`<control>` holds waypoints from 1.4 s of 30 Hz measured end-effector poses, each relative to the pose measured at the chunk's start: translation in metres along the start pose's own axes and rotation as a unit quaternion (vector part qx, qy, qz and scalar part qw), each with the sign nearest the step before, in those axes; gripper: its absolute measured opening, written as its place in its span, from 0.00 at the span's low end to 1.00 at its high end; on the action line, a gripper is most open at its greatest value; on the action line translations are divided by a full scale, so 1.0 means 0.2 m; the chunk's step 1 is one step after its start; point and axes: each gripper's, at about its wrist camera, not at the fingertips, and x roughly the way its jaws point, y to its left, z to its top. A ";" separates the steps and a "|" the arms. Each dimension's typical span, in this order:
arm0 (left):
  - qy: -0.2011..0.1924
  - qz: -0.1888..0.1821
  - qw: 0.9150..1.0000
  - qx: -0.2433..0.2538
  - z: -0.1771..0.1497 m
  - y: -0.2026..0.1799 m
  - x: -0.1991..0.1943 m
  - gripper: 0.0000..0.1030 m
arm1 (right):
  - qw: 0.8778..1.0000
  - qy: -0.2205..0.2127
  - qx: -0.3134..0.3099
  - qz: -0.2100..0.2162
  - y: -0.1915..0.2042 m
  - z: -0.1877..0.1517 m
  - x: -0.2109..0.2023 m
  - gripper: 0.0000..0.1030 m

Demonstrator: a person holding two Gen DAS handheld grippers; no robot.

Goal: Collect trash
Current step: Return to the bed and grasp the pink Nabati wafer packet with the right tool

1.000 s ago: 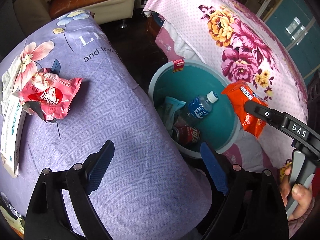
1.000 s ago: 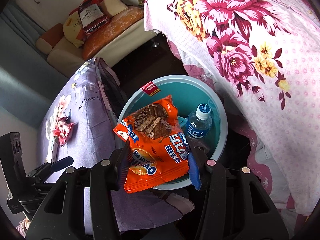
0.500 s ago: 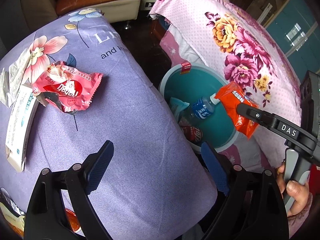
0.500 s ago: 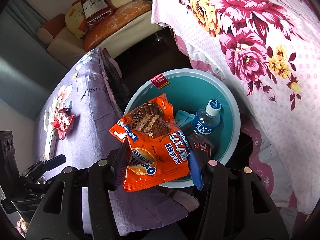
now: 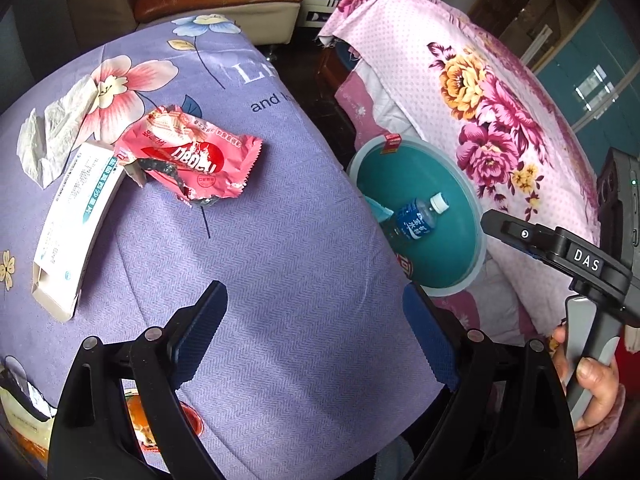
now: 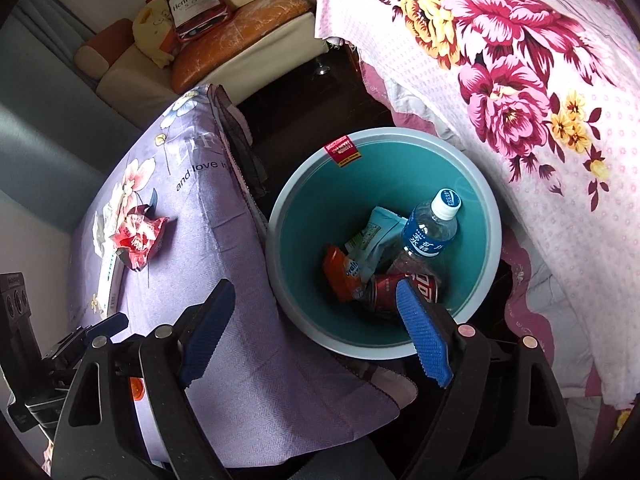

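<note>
Purple floral cloth [image 5: 280, 240] covers the surface at left. On it, from left to right: a crumpled tissue [image 5: 56, 128], a white carton [image 5: 76, 224] lying flat, and a torn pink wrapper [image 5: 196, 156] touching the carton's upper end. At the lower left edge, partly hidden behind the gripper frame, lies further packaging that cannot be identified. Left gripper [image 5: 316, 332]: fingers spread wide over bare cloth, holding nothing. Right of the cloth's edge stands a teal bin [image 6: 472, 184] with a red sticker [image 6: 342, 150] on its far rim. Inside the bin, left to right: an orange wrapper [image 6: 340, 276], a pale green packet [image 6: 370, 240], a red can [image 6: 392, 290] and a blue-labelled bottle [image 6: 430, 232] leaning against the wall. Right gripper [image 6: 316, 332]: fingers wide apart, empty, poised at the bin's near rim; its right finger overlaps the can in the right wrist view. Pink floral cloth [image 6: 520, 80] drapes the furniture at right. A sofa [image 6: 240, 40] stands behind.
</note>
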 end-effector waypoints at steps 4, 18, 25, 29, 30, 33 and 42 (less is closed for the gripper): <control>-0.007 -0.002 1.000 -0.004 -0.03 0.04 -0.04 0.87 | 1.000 -0.001 -0.007 -0.001 0.06 -0.02 -0.02 0.79; -0.029 0.000 0.999 -0.022 -0.13 0.30 -0.21 0.89 | 0.998 0.014 -0.062 -0.007 0.38 -0.09 -0.01 0.80; -0.047 0.012 0.997 -0.053 -0.16 0.53 -0.31 0.89 | 0.994 0.032 -0.100 -0.014 0.58 -0.12 0.04 0.81; -0.055 0.012 0.995 -0.083 -0.18 0.69 -0.36 0.89 | 0.990 0.045 -0.133 -0.020 0.72 -0.13 0.09 0.81; -0.056 0.012 0.994 -0.092 -0.18 0.72 -0.36 0.90 | 0.989 0.048 -0.140 -0.020 0.75 -0.13 0.10 0.82; -0.060 0.010 0.992 -0.112 -0.19 0.82 -0.38 0.91 | 0.985 0.058 -0.159 -0.020 0.84 -0.13 0.14 0.82; -0.053 0.012 0.991 -0.122 -0.16 0.95 -0.35 0.92 | 0.974 0.085 -0.210 -0.023 1.05 -0.08 0.29 0.83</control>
